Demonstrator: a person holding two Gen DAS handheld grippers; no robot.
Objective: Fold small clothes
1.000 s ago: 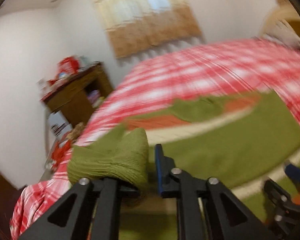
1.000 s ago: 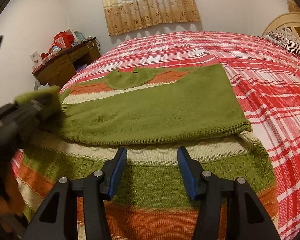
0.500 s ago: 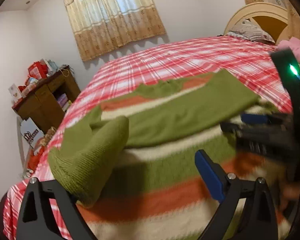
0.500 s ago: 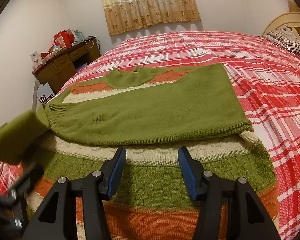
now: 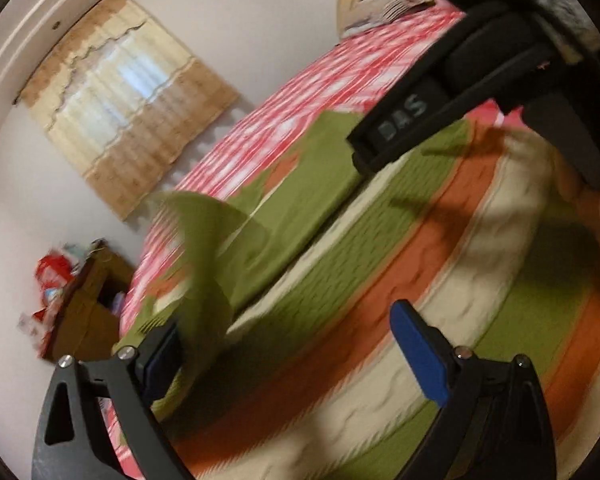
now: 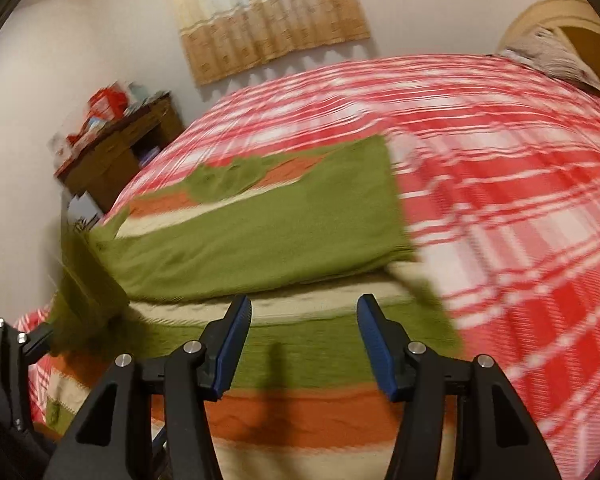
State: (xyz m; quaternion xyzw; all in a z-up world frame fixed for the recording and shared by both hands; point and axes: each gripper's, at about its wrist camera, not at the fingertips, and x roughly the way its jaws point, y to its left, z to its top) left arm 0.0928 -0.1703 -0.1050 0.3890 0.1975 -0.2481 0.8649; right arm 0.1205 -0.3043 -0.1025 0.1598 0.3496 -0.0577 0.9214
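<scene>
- The striped sweater (image 6: 300, 364) lies flat on the bed (image 6: 500, 152); it looks soft and floppy.
- Left claw (image 5: 300, 344) is wide apart, the green sleeve (image 5: 216, 256) loose beside it.
- Right claw (image 6: 304, 344) is half apart, empty.
- Grab the thick sleeve cuff or bottom edge.

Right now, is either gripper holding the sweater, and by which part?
Neither. The left gripper has just been opening; the green sleeve hangs loose by one finger. The right gripper is open above the sweater.

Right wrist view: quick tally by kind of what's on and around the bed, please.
Striped sweater: 1
Plaid bedspread: 1
Pillow: 1
Wooden desk: 1
Curtain: 1
Hand-held gripper: 2, right and left
Total: 7
</scene>
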